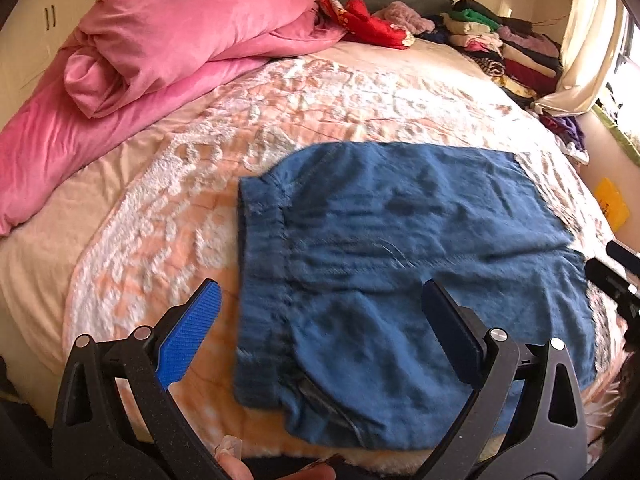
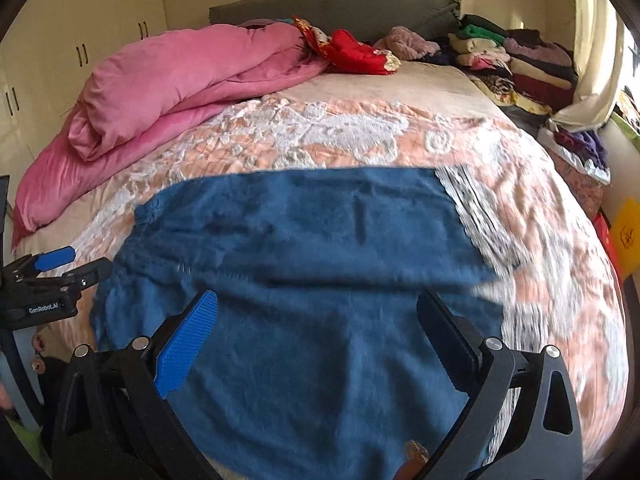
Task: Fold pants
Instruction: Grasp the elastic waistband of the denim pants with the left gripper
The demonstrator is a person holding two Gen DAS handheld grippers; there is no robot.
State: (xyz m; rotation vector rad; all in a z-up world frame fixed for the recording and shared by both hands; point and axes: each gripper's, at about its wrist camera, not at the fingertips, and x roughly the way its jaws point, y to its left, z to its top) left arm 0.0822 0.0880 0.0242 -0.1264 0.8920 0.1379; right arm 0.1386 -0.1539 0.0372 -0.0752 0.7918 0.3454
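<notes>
Pants (image 1: 400, 240) lie flat on the bed (image 1: 168, 216), blue denim-like cloth, already doubled into a wide rectangle by the look of it. Waistband with gathered elastic sits at the left end in the left wrist view; the far right edge is straight. They lie near the front edge of the bed, well apart from the pink duvet (image 1: 168, 44) and the stacked clothes (image 1: 512, 48) at the headboard end.

Step in hand, my read: set up the next fold, likely bringing one end over the other. To do it well:
- each side should pinch through all layers at a near corner, not just the top layer
- lift both ends evenly, keep the edge taut so the crease comes out straight
- line up waistband edge with the opposite edge before letting go
- some wrinkles mid-panel; smoothing first would give a cleaner fold

Left hand-held gripper (image 1: 320, 320): jaws spread wide, nothing between them. It hovers over the waistband end of the pants; I can't tell whether the tips touch the cloth.

Right hand-held gripper (image 2: 316, 320): also spread wide, holding nothing, poised over the middle-right of the pants. Contact with the cloth not clear either; frame is motion-blurred along the right edge.

Left unit is visible at the left border of the right wrist view, just beside the pants' left end.
</notes>
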